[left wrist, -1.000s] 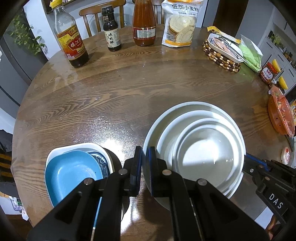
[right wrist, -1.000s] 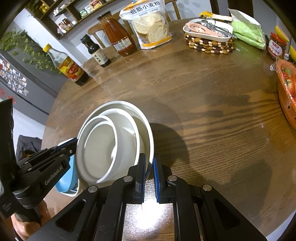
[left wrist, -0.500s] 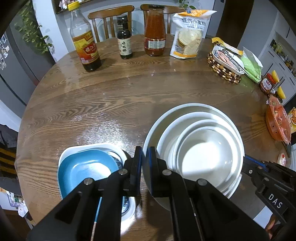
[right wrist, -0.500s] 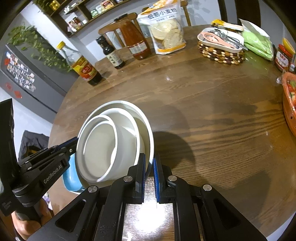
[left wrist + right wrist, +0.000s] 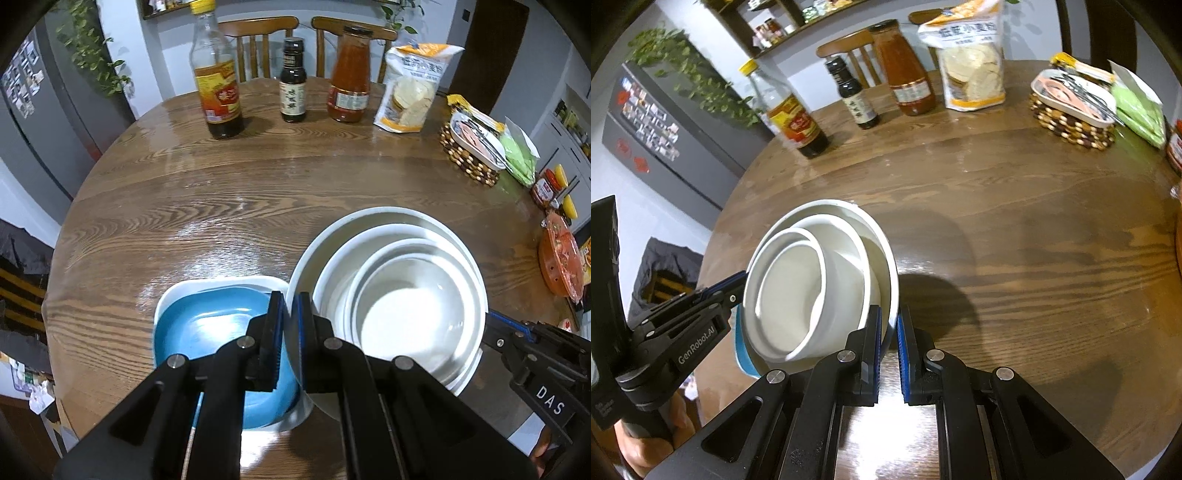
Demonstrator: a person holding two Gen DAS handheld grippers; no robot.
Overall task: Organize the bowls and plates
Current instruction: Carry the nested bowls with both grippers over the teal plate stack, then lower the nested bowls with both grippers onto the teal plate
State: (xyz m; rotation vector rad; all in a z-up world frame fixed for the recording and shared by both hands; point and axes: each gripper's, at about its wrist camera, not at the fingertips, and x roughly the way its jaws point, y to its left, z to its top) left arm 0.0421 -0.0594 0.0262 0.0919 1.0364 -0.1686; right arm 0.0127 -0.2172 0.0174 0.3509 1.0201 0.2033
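My left gripper (image 5: pixel 290 328) and right gripper (image 5: pixel 889 345): black angular bodies, blue pads inside each finger, silver pivot screws behind them, white lettering on the sides.

White nested bowls beside a blue plate stack

Three white bowls (image 5: pixel 402 295) sit one inside another, smallest innermost, the stack tilted and raised off the worktop. Just beside and partly under its rim, a blue square plate (image 5: pixel 207 332) lies flat inside a white square dish (image 5: pixel 170 299).
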